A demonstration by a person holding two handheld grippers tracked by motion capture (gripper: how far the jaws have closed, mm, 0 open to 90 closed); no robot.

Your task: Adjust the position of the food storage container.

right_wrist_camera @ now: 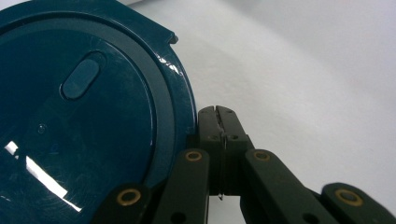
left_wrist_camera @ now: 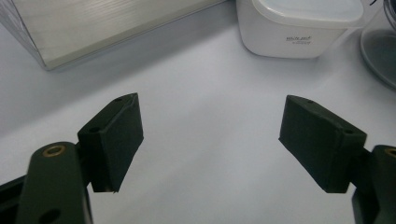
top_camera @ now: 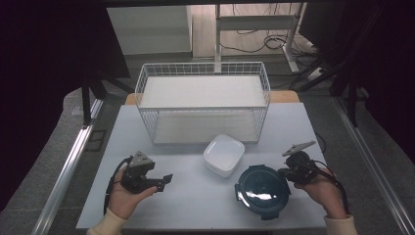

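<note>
A round dark teal container with a lid (top_camera: 262,191) sits on the table near the front right. My right gripper (top_camera: 283,171) is at its right rim with both jaws pressed together and nothing between them. In the right gripper view the shut jaws (right_wrist_camera: 217,112) lie right against the edge of the teal lid (right_wrist_camera: 84,116). A white square lidded container (top_camera: 224,154) stands in the middle of the table. My left gripper (top_camera: 164,180) rests at the front left, open and empty. In the left gripper view its jaws (left_wrist_camera: 210,135) stand wide apart over bare table, facing the white container (left_wrist_camera: 299,23).
A white wire basket (top_camera: 203,100) with a solid shelf stands at the back of the white table (top_camera: 195,205); its lower edge (left_wrist_camera: 93,28) appears in the left gripper view. The table's front edge runs just below both hands.
</note>
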